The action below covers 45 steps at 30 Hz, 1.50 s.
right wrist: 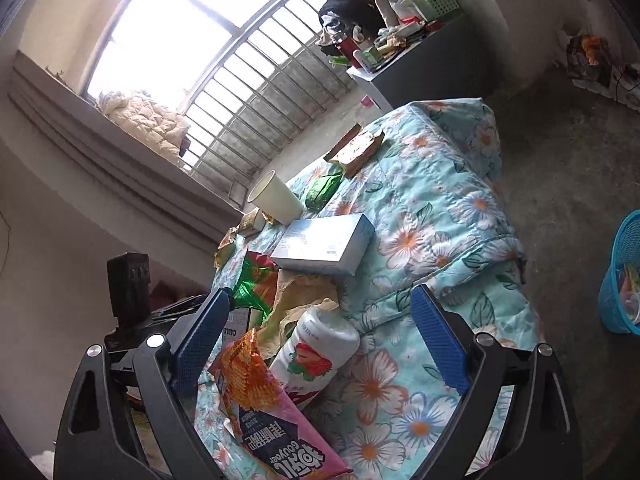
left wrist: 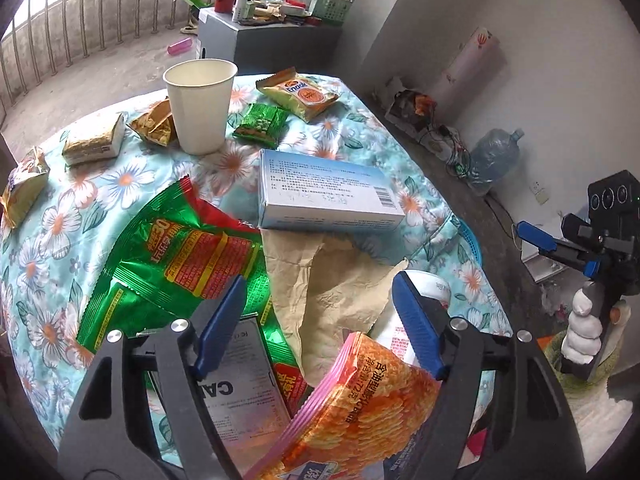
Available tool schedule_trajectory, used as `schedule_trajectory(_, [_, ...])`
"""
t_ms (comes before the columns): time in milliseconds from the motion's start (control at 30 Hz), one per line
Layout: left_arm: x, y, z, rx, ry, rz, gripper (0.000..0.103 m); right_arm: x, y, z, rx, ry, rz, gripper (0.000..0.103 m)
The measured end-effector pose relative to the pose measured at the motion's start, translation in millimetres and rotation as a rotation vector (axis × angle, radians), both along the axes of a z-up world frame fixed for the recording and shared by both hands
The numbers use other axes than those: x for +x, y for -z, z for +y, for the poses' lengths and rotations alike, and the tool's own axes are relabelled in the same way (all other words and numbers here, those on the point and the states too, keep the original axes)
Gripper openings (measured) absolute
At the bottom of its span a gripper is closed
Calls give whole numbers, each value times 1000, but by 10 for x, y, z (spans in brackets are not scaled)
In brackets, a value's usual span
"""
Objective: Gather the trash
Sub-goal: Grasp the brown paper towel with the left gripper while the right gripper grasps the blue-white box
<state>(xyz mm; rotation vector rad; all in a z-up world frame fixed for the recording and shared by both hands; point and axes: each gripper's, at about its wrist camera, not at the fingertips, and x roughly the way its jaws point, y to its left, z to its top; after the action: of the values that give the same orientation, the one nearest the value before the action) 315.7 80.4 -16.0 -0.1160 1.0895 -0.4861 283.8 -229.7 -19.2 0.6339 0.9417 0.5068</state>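
My left gripper (left wrist: 320, 320) hangs open over crumpled brown paper (left wrist: 328, 280). A pink and orange chip bag (left wrist: 352, 400) lies loose just below its fingers, and a green and red foil bag (left wrist: 180, 256) lies to the left. My right gripper (right wrist: 320, 340) is open too. A white strawberry bottle (right wrist: 316, 352) lies on its side between the jaws, untouched, next to the chip bag (right wrist: 260, 400). A paper cup (left wrist: 202, 104) and a blue and white box (left wrist: 328, 188) stand farther back on the floral cloth (left wrist: 60, 240).
Several small snack packets (left wrist: 260, 124) lie around the cup. A blue mesh basket (right wrist: 624, 276) holding wrappers stands on the floor to the right of the table. A gloved hand (left wrist: 580, 336) holds the right tool. Behind are a cluttered grey cabinet (left wrist: 256, 36), a water jug (left wrist: 494, 156) and a barred window.
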Motion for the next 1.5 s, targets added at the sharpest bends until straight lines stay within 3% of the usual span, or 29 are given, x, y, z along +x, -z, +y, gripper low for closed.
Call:
schedule_trajectory(200, [306, 217, -186, 109, 64, 101, 65, 547, 382, 195, 116, -53, 159, 90])
schedule_trajectory(300, [411, 333, -253, 151, 86, 142, 57, 774, 584, 273, 150, -54, 237, 90])
schedule_trajectory(433, [450, 458, -307, 183, 111, 184, 45, 1011, 821, 371, 202, -61, 324, 82])
schedule_trajectory(567, [435, 514, -352, 190, 132, 197, 43, 1163, 1013, 489, 228, -72, 388, 75])
schedule_trajectory(667, [437, 553, -377, 204, 136, 199, 35, 1254, 1139, 562, 247, -79, 421, 69])
schedule_trajectory(833, [435, 574, -349, 206, 120, 187, 16, 1275, 1223, 648, 288, -87, 438, 59])
schedule_trajectory(1033, [419, 516, -327, 198, 111, 153, 4, 1289, 1291, 691, 321, -78, 459, 44])
schedule_trajectory(1500, [193, 65, -209, 140, 69, -35, 0, 1125, 1019, 339, 411, -15, 363, 36])
